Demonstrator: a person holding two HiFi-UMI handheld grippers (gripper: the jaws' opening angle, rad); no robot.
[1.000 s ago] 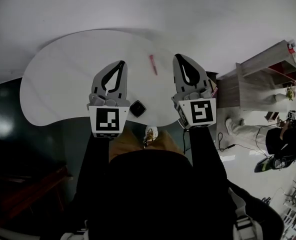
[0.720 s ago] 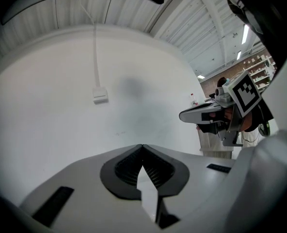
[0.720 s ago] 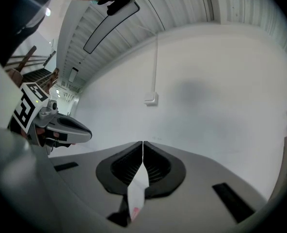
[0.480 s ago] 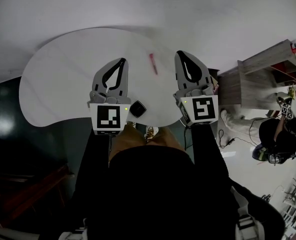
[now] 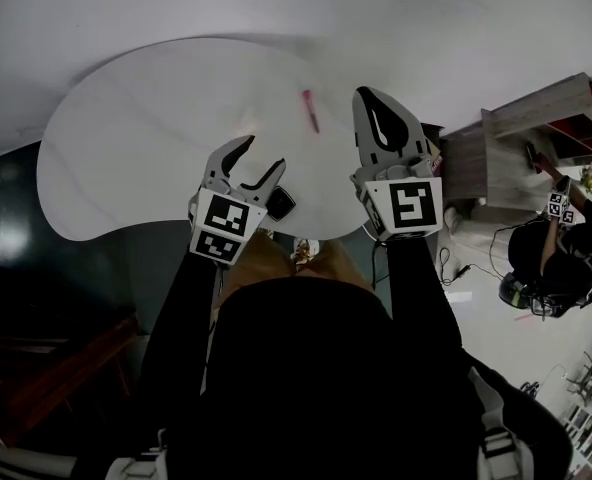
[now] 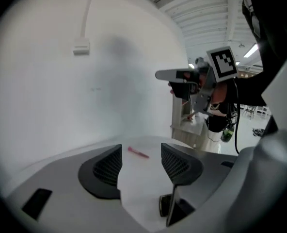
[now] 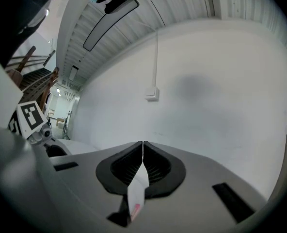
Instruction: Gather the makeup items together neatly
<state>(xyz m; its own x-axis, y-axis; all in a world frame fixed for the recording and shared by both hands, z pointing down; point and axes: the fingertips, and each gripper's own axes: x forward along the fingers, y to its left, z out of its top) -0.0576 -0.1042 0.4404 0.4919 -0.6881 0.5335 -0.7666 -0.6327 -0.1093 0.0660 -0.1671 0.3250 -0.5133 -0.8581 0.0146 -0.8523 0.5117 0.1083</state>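
A thin pink makeup stick (image 5: 309, 110) lies at the far side of the white table (image 5: 136, 138). A black compact (image 5: 279, 203) sits near the table's front edge. My left gripper (image 5: 263, 154) tilts down over the table just left of the compact; its jaws have just been opening and nothing is between the pads. In the left gripper view the pink stick (image 6: 138, 153) shows beyond the open gripper (image 6: 140, 160), with the compact (image 6: 168, 205) low beside the right jaw. My right gripper (image 5: 368, 95) is held level and shut, empty, at the table's right edge.
A wooden shelf unit (image 5: 516, 158) stands to the right of the table, with a person (image 5: 551, 268) beyond it. Dark floor lies on the left. A wall socket with a cable (image 7: 151, 95) is on the white wall ahead.
The left gripper dropped toward the table, tipped downward and opened its jaws, which were shut before. The right gripper stayed in place, shut.
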